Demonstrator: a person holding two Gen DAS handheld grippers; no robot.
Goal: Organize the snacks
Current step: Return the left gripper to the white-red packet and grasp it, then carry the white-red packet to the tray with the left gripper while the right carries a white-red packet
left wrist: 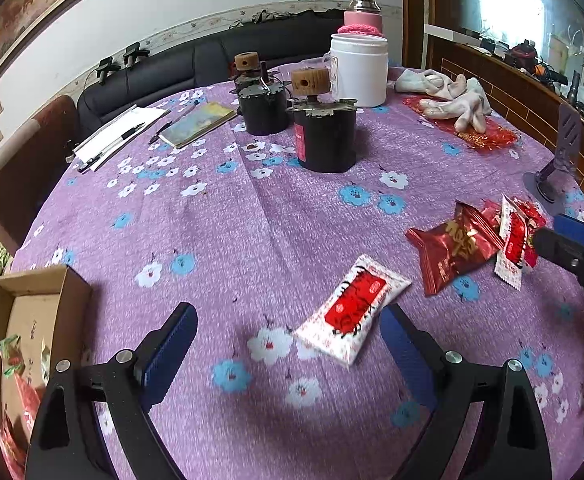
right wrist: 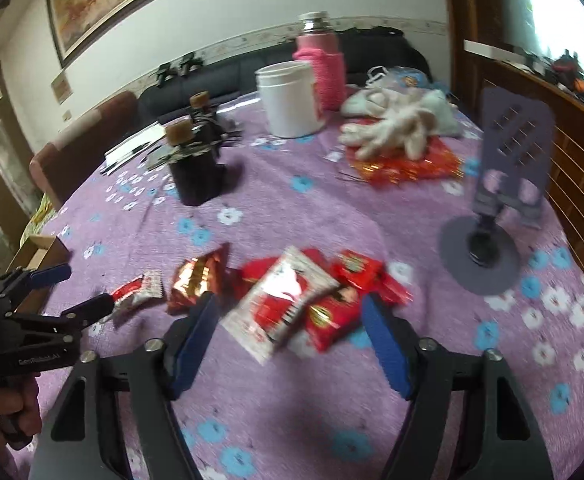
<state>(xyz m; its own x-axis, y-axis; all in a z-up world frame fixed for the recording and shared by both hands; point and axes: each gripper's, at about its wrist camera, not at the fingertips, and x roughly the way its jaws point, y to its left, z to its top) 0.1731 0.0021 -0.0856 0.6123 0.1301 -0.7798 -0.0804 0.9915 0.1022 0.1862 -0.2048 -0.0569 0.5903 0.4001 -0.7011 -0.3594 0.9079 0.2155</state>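
A cardboard box (left wrist: 32, 308) sat at the surface's (left wrist: 252, 220) left edge. The left gripper (left wrist: 288, 344) hovered with jaws wide, empty, beside a white-red snack packet (left wrist: 352, 312). The right gripper (right wrist: 288, 336) straddled the snack pile (right wrist: 292, 300), jaws apart, gripping nothing.

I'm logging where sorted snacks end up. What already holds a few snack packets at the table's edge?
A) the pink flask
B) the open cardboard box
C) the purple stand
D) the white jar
B: the open cardboard box at the table's edge shows snack packets inside; the others hold none that can be seen.
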